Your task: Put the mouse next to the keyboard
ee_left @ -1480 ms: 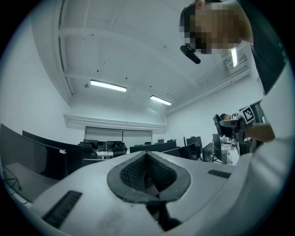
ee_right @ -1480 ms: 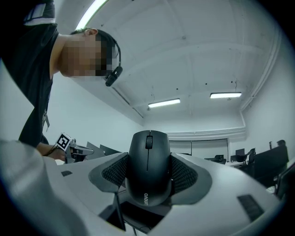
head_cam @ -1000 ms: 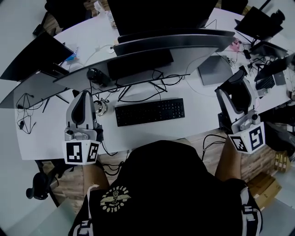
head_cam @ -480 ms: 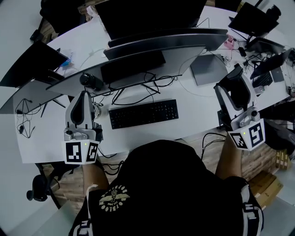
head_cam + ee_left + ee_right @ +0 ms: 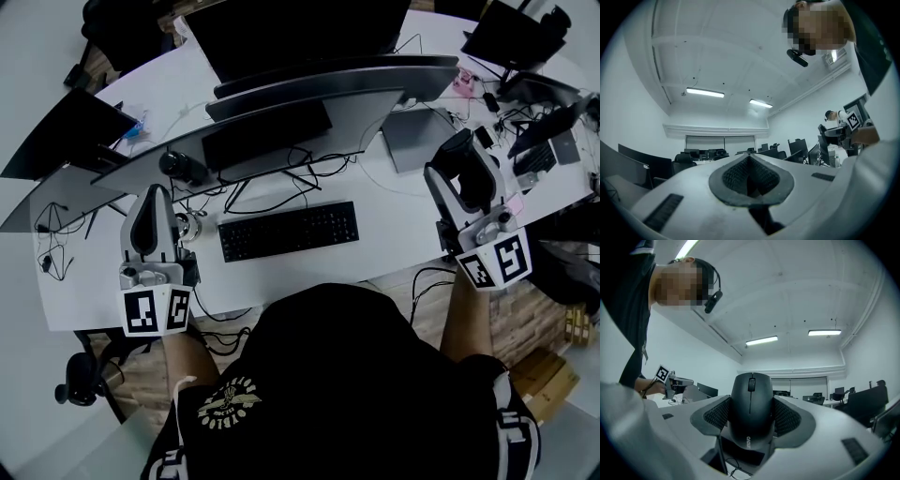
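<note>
Nothing here works as a bin or tray, the only carrier is the white curved desk [image 5: 394,234]: on it we see the black full-size keyboard [image 5: 289,230] lying flat near the front edge, a tangle of black cables [image 5: 281,176] just behind it, long dark curved monitors [image 5: 281,112] behind those, and a grey flat slab [image 5: 417,139] off to the right rear. The black wireless mouse [image 5: 751,408] is not on the desk surface beside the keyboard, it sits in the right gripper [image 5: 751,417], jaws clamped on its two flanks, ribbed pads pressed to both sides, scroll wheel at the far end, logo end toward the camera. In the head view that gripper is over the right part of the desk, well apart from the keyboard's right end and near the grey slab, its tip pointing away from the person and leaning slightly left, its white marker cube [image 5: 495,261] at the near end over the desk edge. We can't tell from either view how high it is off the desk. The left gripper [image 5: 749,174] has its jaws together, pads meeting with nothing between them. In the head view it sits just left of the keyboard's left end, pointing straight away from the person, its marker cube [image 5: 155,309] past the front edge. The bare left forearm [image 5: 187,354] and right forearm [image 5: 466,328] reach up to the grippers from either side of the person's black shirt [image 5: 347,394]
</note>
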A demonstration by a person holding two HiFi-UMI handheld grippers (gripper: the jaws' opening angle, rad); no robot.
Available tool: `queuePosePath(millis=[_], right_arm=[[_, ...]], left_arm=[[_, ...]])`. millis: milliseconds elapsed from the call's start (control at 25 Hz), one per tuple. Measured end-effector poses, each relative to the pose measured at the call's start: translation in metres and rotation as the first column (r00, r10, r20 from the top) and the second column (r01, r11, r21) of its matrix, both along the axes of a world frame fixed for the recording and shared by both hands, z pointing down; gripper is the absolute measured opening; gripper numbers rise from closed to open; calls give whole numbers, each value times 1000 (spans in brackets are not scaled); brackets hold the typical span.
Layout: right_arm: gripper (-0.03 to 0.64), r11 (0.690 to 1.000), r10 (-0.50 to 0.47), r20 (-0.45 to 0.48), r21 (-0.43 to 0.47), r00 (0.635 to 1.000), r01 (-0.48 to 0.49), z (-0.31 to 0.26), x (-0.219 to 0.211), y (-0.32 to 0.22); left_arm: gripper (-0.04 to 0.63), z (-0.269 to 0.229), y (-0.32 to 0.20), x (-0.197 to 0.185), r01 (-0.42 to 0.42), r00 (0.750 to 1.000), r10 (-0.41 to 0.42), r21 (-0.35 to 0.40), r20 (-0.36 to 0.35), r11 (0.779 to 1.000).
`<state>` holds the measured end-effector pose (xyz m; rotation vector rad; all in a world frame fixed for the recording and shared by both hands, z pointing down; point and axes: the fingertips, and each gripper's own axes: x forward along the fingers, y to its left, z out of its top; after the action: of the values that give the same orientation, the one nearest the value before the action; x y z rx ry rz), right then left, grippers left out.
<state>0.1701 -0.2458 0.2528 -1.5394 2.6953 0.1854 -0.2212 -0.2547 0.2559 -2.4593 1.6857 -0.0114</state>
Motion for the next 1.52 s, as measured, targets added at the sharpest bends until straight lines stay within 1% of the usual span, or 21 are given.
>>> queuePosePath(millis=[120, 280, 520, 800, 1240, 1520], right_arm=[[287, 1000, -5, -1, -14, 1000, 5, 5, 5, -2], [287, 1000, -15, 3, -22, 1000, 15, 9, 9, -1], [287, 999, -33, 1, -16, 999, 33, 11, 6, -1], [287, 998, -55, 7, -37, 998, 55, 23, 8, -5], [287, 990, -92, 15, -108, 996, 93, 59, -2, -18], [287, 982, -92, 9, -165, 996, 93, 86, -6, -23]], left_arm=[[2, -7, 2, -9, 43, 999, -43, 14, 14, 999], [2, -17, 8, -26, 95, 995, -95, 29, -5, 995], [2, -22, 20, -29, 120, 993, -119, 44, -23, 992], [2, -23, 33, -34, 160, 987, -159, 43, -30, 986], [2, -27, 48, -43, 209, 978, -209, 34, -6, 977], [2, -29, 46, -40, 204, 979, -205, 34, 7, 978]])
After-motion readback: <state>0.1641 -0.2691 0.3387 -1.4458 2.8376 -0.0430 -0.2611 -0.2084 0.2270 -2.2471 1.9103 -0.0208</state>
